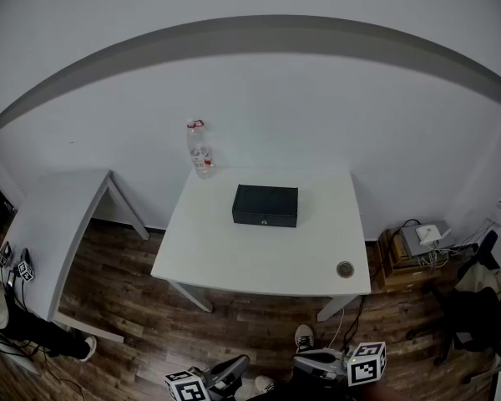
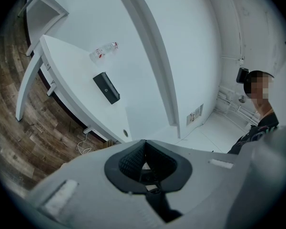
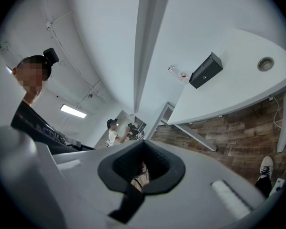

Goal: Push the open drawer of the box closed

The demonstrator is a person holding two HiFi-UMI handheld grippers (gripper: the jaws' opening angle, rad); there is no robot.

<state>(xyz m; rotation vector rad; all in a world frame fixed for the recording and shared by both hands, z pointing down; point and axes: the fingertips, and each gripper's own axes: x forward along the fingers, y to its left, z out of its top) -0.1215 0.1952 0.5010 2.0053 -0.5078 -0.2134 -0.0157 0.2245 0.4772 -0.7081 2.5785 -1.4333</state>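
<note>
Head camera sits high and well back, looking forward and steeply down across the wooden floor (image 1: 142, 307) at the whole white table (image 1: 259, 261), with the black box (image 1: 265, 205) small at its far side. The left gripper (image 2: 144, 149) camera rides low and rolled, and the table slants across its upper left, far off. The right gripper (image 3: 142, 151) camera rolls the other way, table at its upper right. All three share table, box, bottle (image 1: 200, 153) and floor.
</note>
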